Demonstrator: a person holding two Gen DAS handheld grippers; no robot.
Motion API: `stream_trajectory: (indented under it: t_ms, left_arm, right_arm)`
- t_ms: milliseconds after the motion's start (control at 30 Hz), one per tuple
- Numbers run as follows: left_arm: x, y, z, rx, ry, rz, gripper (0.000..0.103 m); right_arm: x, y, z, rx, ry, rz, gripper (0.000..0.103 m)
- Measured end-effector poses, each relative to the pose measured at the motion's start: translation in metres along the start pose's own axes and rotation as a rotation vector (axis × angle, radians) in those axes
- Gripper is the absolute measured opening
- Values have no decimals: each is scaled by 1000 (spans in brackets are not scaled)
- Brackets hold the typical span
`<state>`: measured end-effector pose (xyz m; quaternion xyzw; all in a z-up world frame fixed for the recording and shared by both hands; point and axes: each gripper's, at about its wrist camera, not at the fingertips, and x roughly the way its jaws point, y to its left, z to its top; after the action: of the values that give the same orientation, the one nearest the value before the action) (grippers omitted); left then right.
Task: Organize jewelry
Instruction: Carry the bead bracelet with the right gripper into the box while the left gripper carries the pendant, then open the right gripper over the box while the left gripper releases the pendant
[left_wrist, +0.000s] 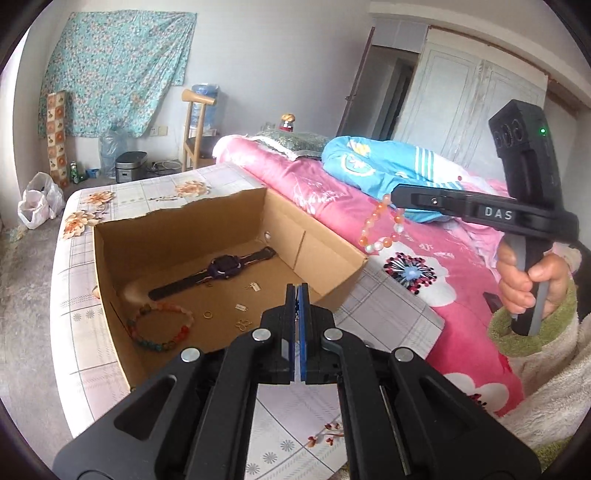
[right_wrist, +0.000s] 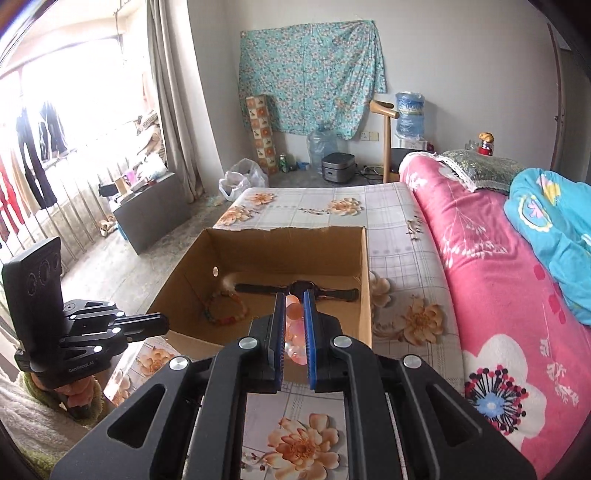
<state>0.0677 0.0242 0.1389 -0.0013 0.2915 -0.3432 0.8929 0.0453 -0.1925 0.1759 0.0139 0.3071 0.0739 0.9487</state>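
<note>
An open cardboard box (left_wrist: 325, 254) stands on the flowered bed sheet. Inside lie a dark watch (left_wrist: 221, 267), a multicoloured bead bracelet (left_wrist: 160, 328) and small gold pieces (left_wrist: 243, 306). My left gripper (left_wrist: 297, 291) is shut and empty over the box's near edge. My right gripper (right_wrist: 293, 295) is shut on an orange and white bead bracelet (right_wrist: 293, 332), which hangs from it in the left wrist view (left_wrist: 382, 229), above and to the right of the box (right_wrist: 365, 266).
A pink flowered quilt (right_wrist: 498, 295) and a blue blanket (left_wrist: 388, 162) lie on the bed to the right of the box. A wooden chair (right_wrist: 386, 140), water bottles, a cooker and a plastic bag stand on the floor beyond.
</note>
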Motion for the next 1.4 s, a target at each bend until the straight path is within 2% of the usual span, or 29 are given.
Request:
stream_trajectory:
  t_ms: [167,300,400,500,667,867,933,967,1100,1267,1333,1400]
  left_arm:
    - [32,31,6,-67,94,71,1]
    - [52,50,7,-91,151,109,1]
    - [64,60,6,-108,191,123,1]
    - [72,64,5,-113,213,135,1]
    - [80,65,2,-121,242,143,1]
    - [85,66,3,-121,261,151,1]
    - [88,67,3,-127,276,150,1]
    - [91,68,2,-131,287,150,1]
    - [103,71,0,-150,335,154,1]
    - [112,72,3,-159,349,179,1]
    - [114,73,3,-167,355,189,3]
    - [113,72,4,-170,345,201,15]
  right_arm:
    - [39,2,12,0,56,61,10]
    - [84,2,12,-7,172,91,10]
    - [122,-1,5,-12,307,113,10]
    - [144,-12,-3,5,375,42,11]
    - [135,-33,-2,71,328,70,11]
    - [99,-55,5,153,191,70,11]
    - [87,-64,5,197,142,64,26]
    - [81,-67,4,215,120,58,28]
    - [68,-72,-3,246,68,22,30]
    - [64,-71,-13,260,30,-20,35]
    - [65,-72,-16,265,30,-33,36]
    - [65,-73,-18,272,25,-35,40]
